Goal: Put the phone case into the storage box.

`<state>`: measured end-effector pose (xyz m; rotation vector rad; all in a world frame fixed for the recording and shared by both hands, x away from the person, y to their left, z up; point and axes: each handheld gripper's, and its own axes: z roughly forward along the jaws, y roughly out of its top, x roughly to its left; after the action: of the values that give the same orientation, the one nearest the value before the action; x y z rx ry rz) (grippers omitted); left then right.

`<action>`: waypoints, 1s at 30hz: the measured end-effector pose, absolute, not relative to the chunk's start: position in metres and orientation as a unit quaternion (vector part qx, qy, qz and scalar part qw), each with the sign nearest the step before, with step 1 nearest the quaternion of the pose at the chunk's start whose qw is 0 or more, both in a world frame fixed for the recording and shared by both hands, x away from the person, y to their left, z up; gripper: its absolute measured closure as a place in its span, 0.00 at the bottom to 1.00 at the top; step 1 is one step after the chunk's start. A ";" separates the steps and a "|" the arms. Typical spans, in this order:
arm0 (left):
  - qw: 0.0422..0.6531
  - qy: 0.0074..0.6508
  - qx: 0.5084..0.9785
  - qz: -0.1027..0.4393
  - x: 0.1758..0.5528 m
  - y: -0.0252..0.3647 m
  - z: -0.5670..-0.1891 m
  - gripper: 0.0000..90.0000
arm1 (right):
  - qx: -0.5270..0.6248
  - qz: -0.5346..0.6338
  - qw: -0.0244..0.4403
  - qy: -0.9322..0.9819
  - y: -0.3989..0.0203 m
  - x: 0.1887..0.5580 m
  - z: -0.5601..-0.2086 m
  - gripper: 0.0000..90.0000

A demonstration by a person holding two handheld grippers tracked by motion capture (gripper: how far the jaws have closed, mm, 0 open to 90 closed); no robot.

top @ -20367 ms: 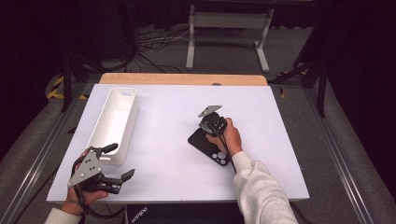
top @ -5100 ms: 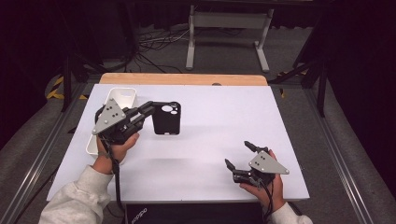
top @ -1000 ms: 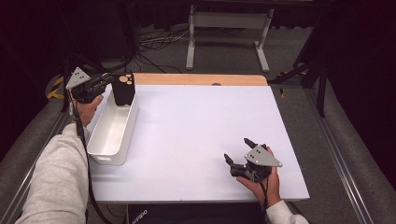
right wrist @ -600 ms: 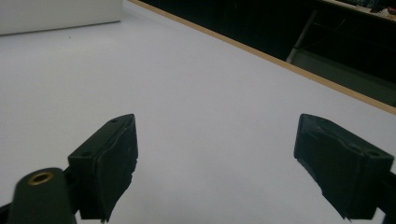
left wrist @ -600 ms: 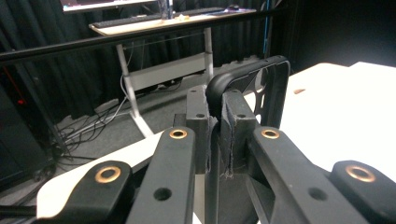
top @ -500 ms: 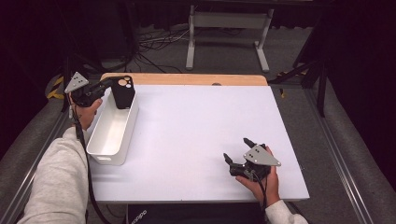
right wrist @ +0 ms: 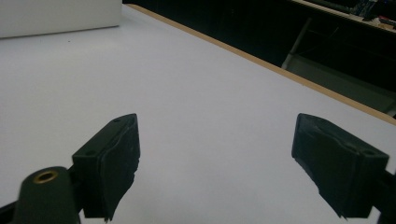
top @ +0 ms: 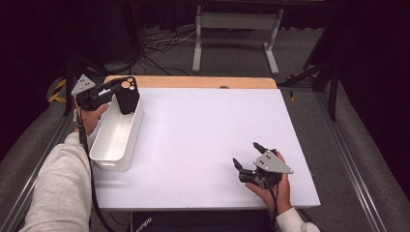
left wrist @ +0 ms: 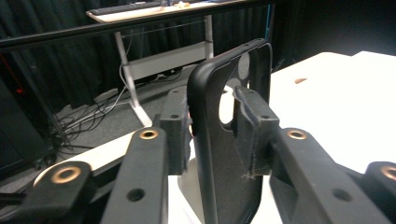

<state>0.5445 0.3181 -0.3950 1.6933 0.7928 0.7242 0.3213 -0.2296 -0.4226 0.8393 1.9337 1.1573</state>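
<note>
A black phone case (top: 128, 100) stands upright in the far end of the white bin (top: 109, 160). My left gripper (top: 124, 88) reaches over the bin's far left corner, with the case's top between its jaws. In the left gripper view the phone case (left wrist: 219, 158) still stands between the pads (left wrist: 176, 135); the jaws have just been opening and no longer clamp it. My right gripper (top: 246, 154) rests open near the table's front right, held by a hand. In the right gripper view, my right gripper (right wrist: 217, 154) has only bare white tabletop between its jaws.
The white table (top: 208, 121) has a wooden strip (top: 193, 81) along its far edge. Beyond it are a metal stand (top: 237, 29), cables on the floor and dark curtains. A grey sleeve (top: 58, 188) lies along the bin's left side.
The left jaws have spread apart around the phone case. The case has sunk lower into the bin's far end. The right gripper has stayed put.
</note>
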 end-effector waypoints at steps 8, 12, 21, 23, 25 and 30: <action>0.528 0.338 0.716 0.307 0.543 0.317 -0.392 0.65 | 0.323 0.451 0.364 0.748 -0.230 0.321 -0.421 0.18; 0.521 0.357 0.712 0.307 0.544 0.316 -0.392 0.47 | 0.316 0.453 0.364 0.750 -0.227 0.320 -0.420 0.18; 0.512 0.376 0.704 0.317 0.543 0.314 -0.389 0.30 | 0.311 0.454 0.356 0.756 -0.227 0.321 -0.420 0.18; 0.511 0.382 0.701 0.318 0.544 0.314 -0.387 0.24 | 0.309 0.453 0.354 0.758 -0.226 0.321 -0.420 0.18; 0.513 0.382 0.698 0.322 0.543 0.314 -0.384 0.20 | 0.308 0.453 0.352 0.759 -0.225 0.321 -0.420 0.18; 0.516 0.377 0.700 0.318 0.540 0.313 -0.381 0.14 | 0.305 0.450 0.357 0.760 -0.224 0.321 -0.419 0.18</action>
<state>0.5399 0.3126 -0.3812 1.6814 0.9055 0.7646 0.3209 -0.2243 -0.4193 0.7867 1.9614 1.1632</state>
